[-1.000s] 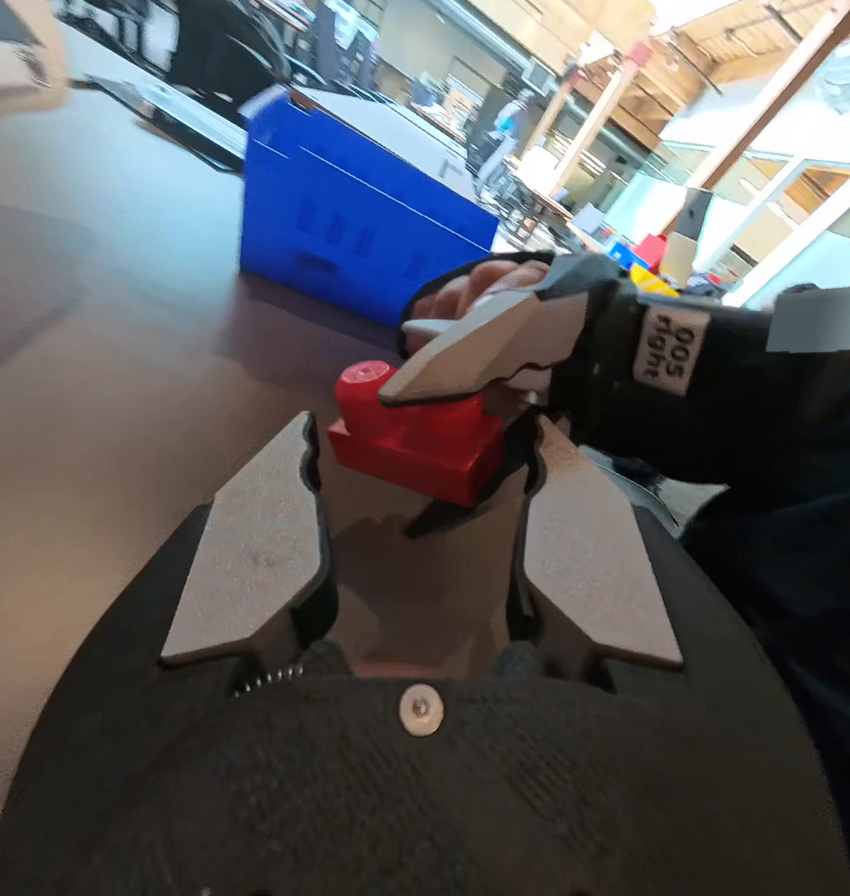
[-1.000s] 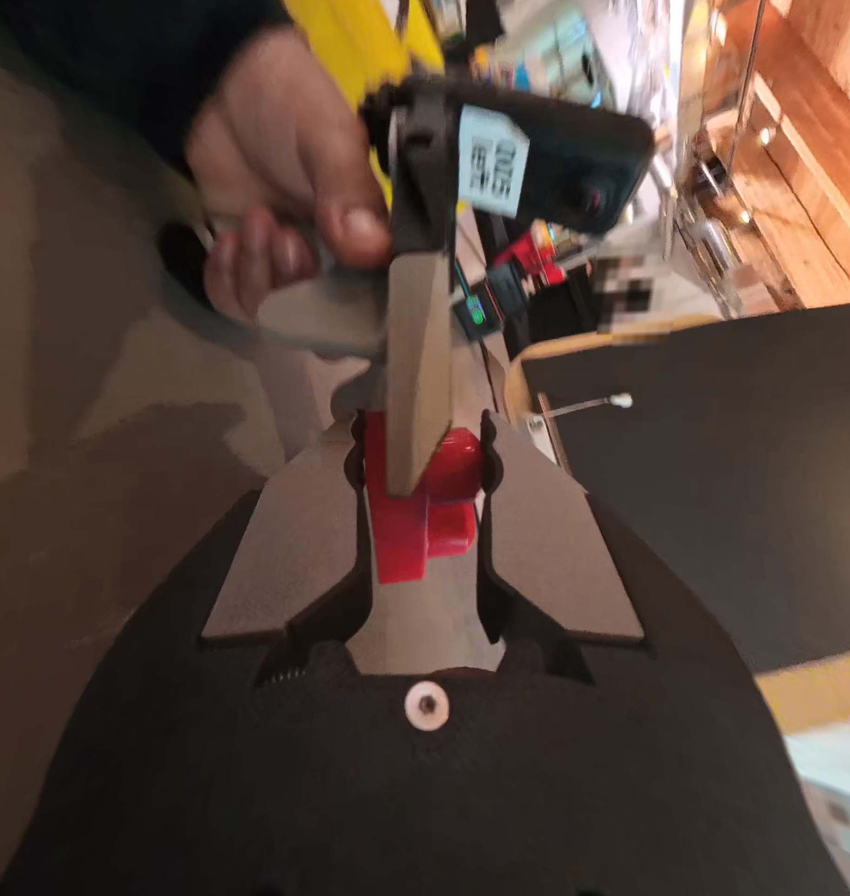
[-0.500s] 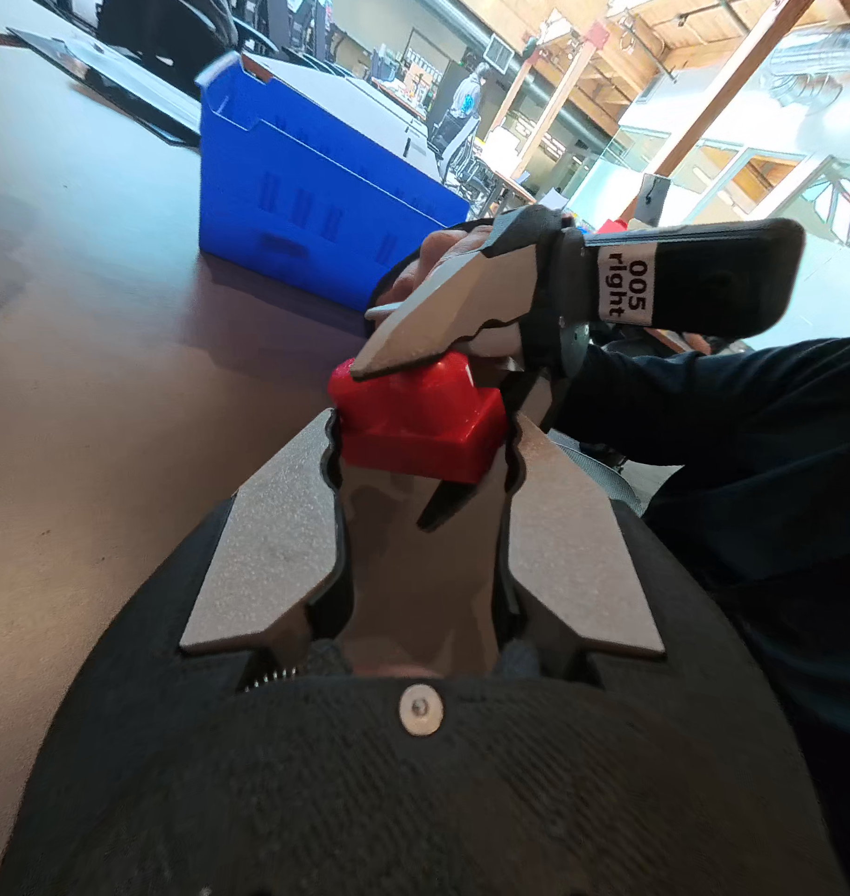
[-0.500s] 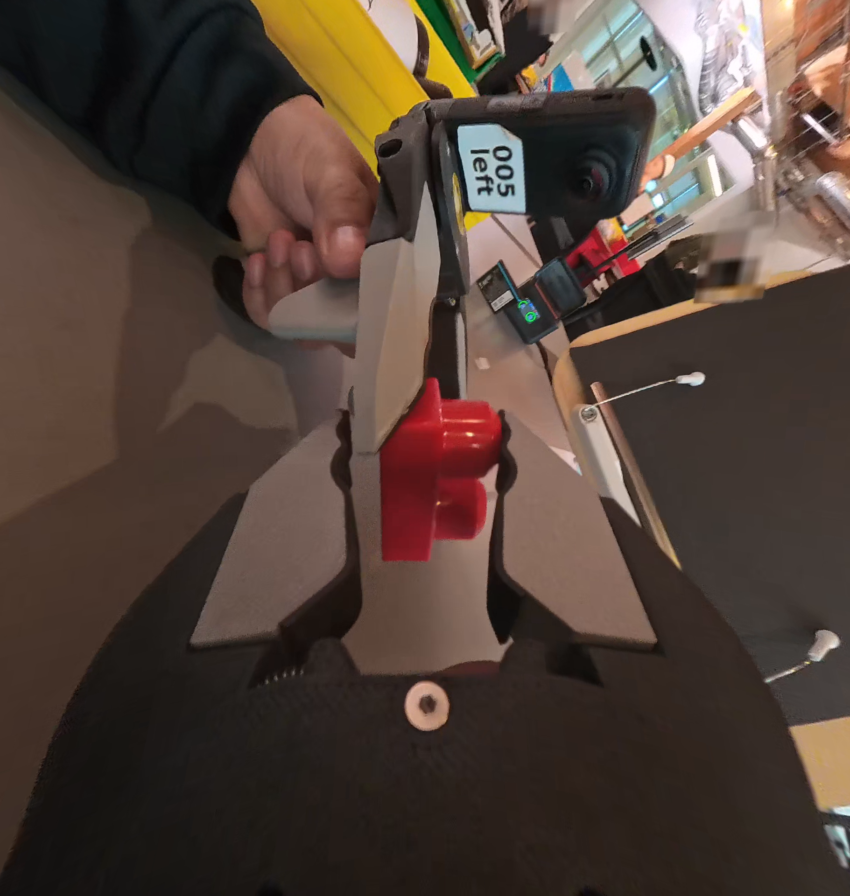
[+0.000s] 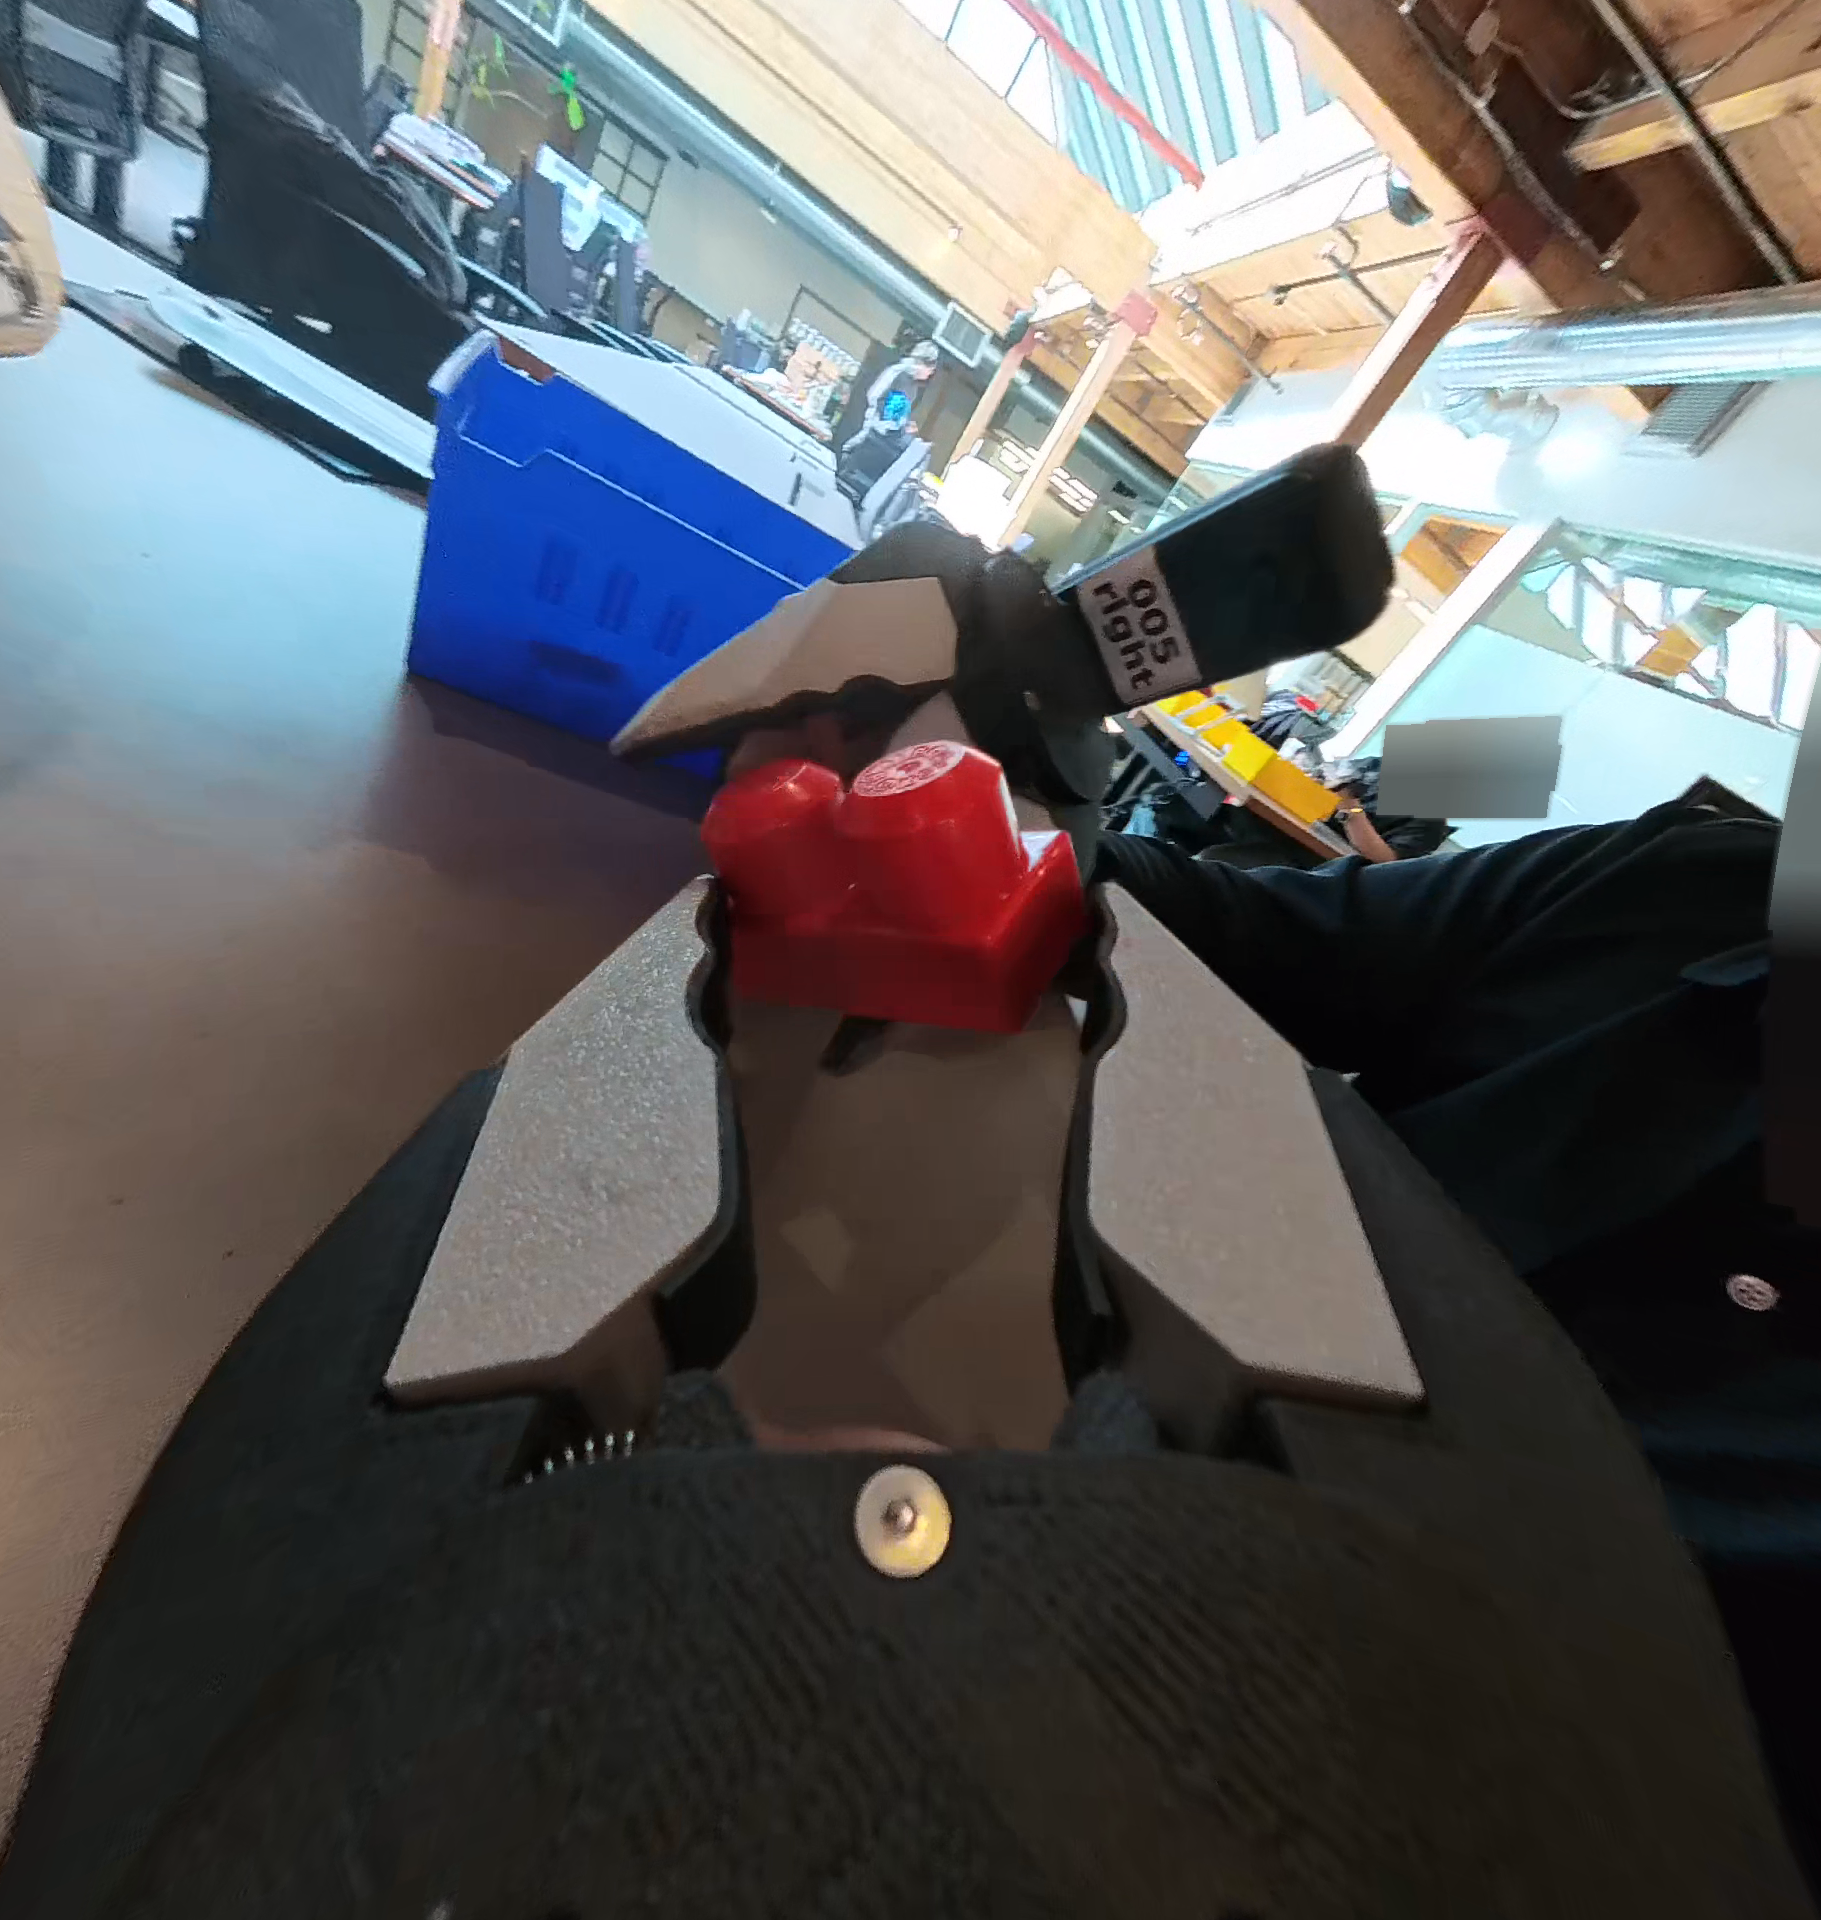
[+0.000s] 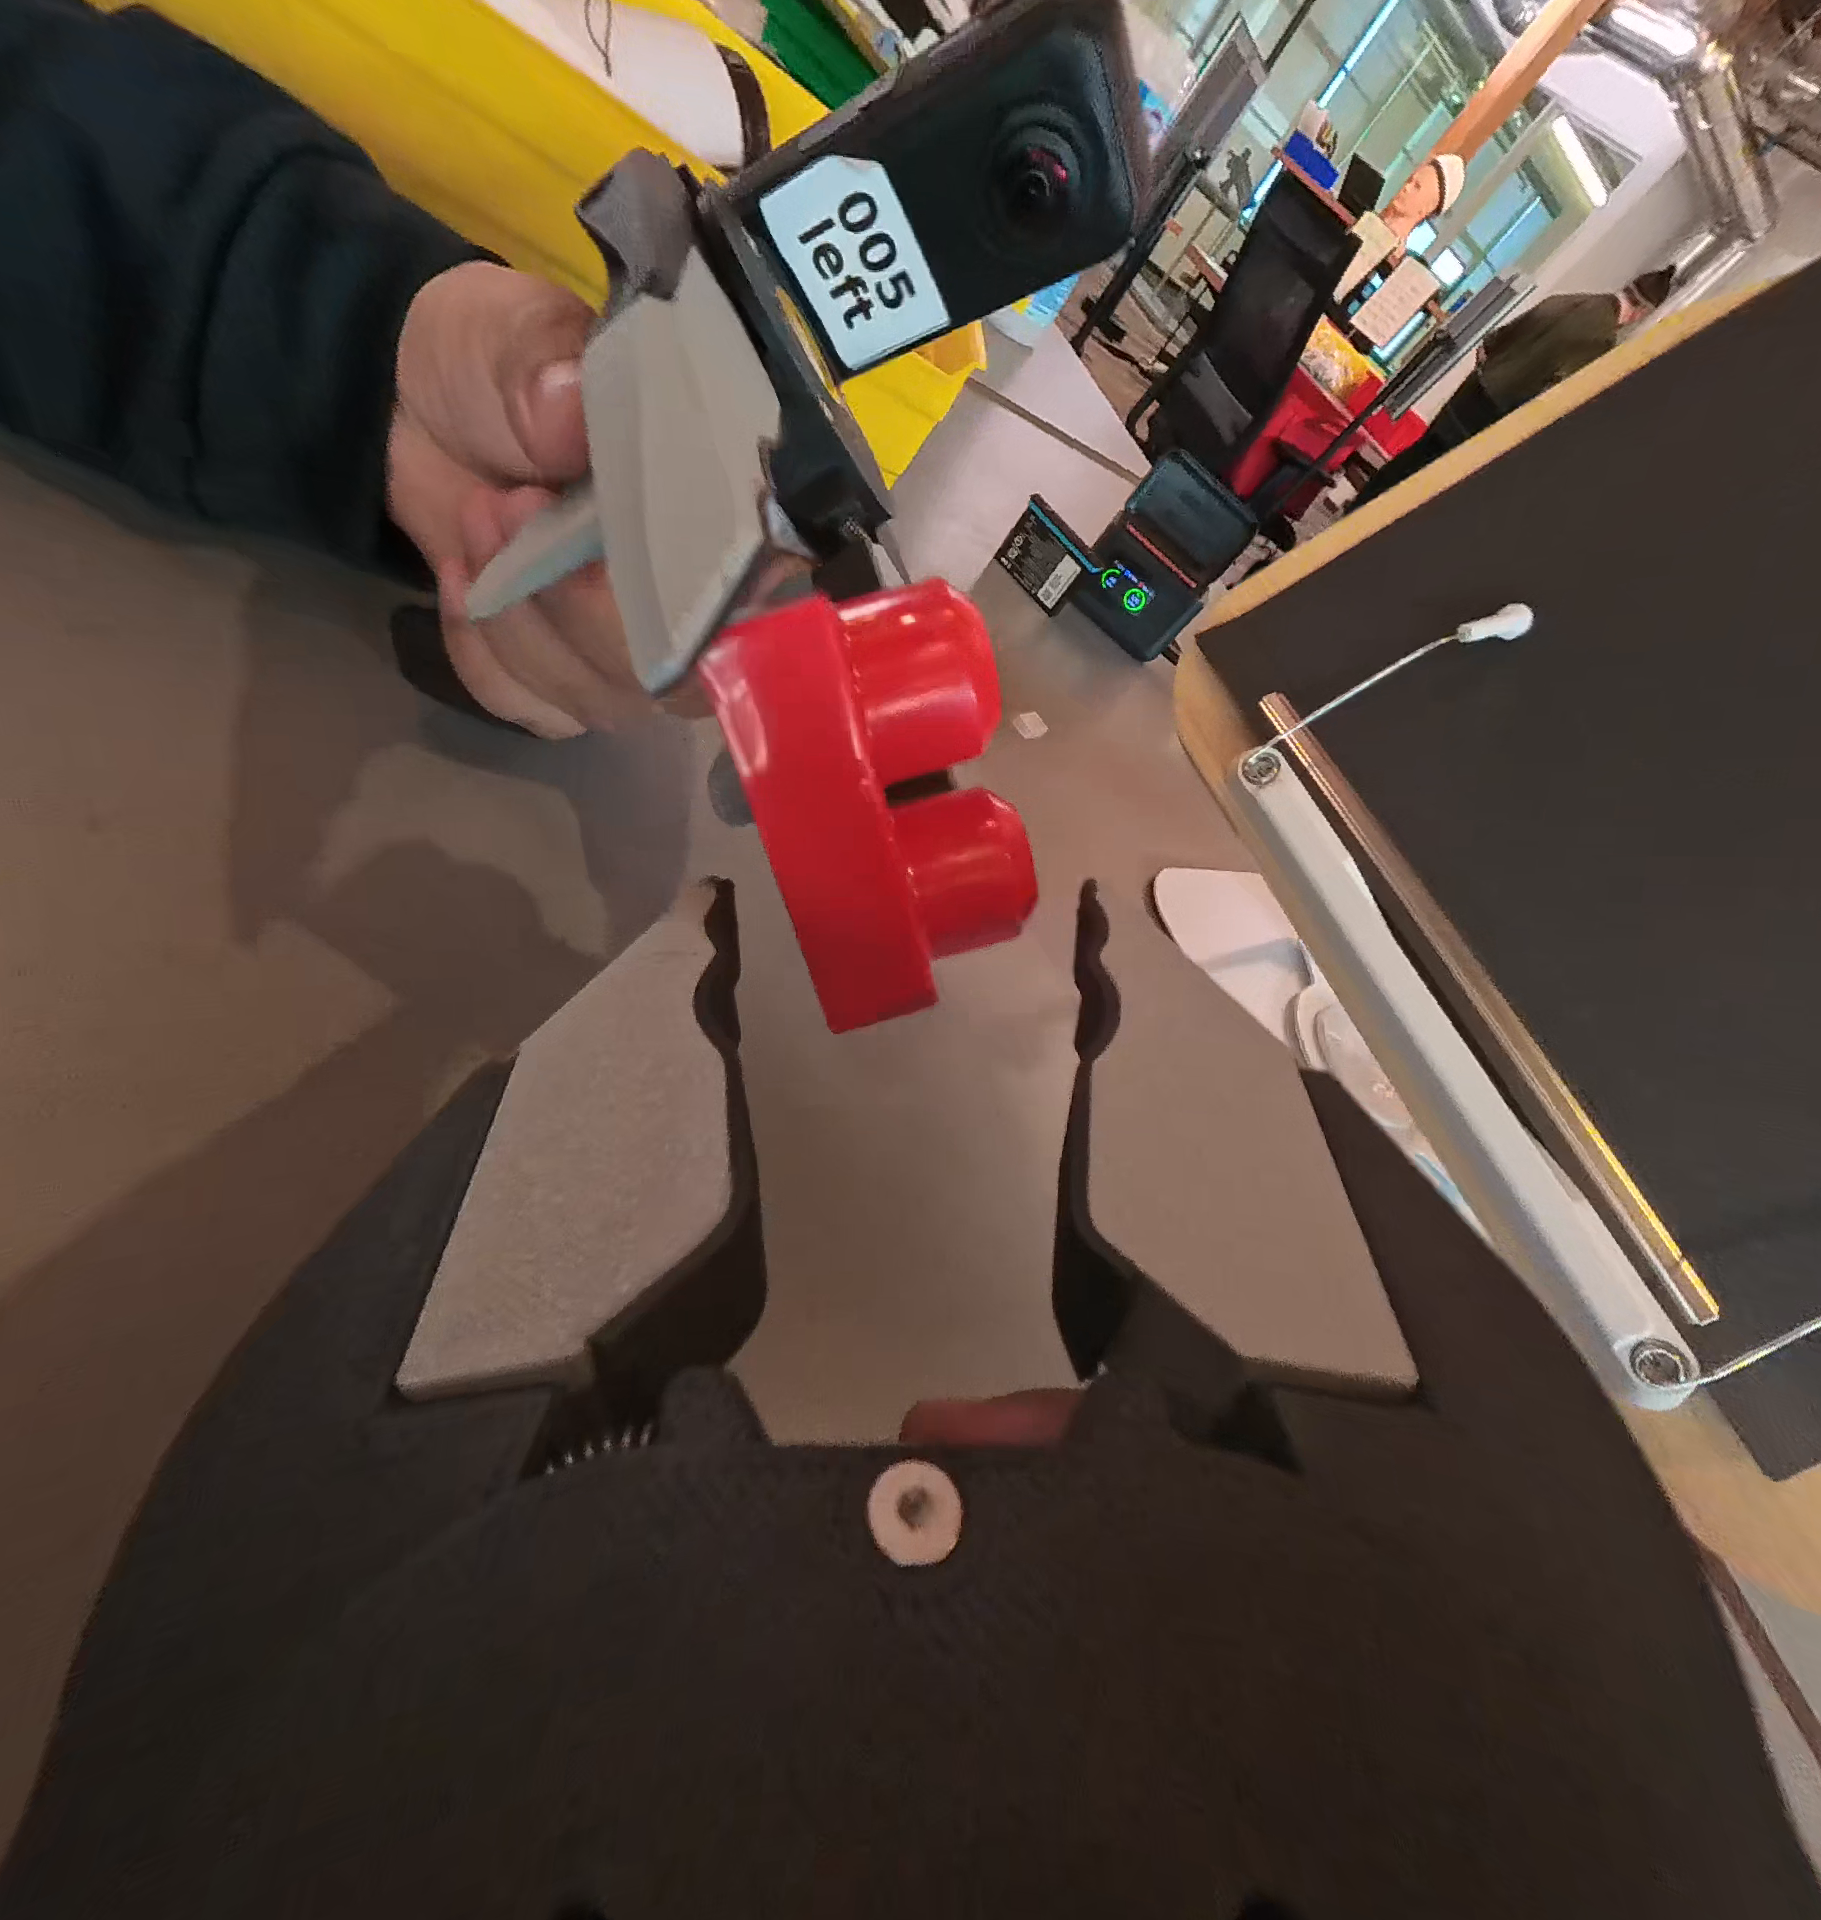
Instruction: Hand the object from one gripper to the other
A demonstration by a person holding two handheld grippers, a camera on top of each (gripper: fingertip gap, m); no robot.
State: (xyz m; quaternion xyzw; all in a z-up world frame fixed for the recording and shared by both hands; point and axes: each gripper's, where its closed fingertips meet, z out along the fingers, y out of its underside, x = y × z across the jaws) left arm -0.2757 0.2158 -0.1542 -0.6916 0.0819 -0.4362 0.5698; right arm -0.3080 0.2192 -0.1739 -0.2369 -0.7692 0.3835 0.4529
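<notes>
A red two-stud brick (image 5: 885, 914) sits between the tips of my left gripper (image 5: 901, 909), which is shut on its base, studs up. In the right wrist view the same brick (image 6: 854, 831) hangs from the left gripper's grey fingers (image 6: 677, 488), studs pointing right. My right gripper (image 6: 904, 899) is open and empty. Its tips are just short of the brick and do not touch it. In the left wrist view the right gripper's finger (image 5: 781, 665) hovers just above and behind the brick.
A blue bin (image 5: 573, 592) stands on the brown table (image 5: 210, 935) behind the brick. A yellow bin (image 6: 490, 125), a small black device (image 6: 1166, 561) and a black board with a wooden edge (image 6: 1560, 727) lie beyond. A person's hand (image 6: 490, 499) holds the left gripper.
My left gripper closed on the red brick. My right gripper, which held it, opened and drew back. The brick now stays with the left gripper, lifted and tilted.
</notes>
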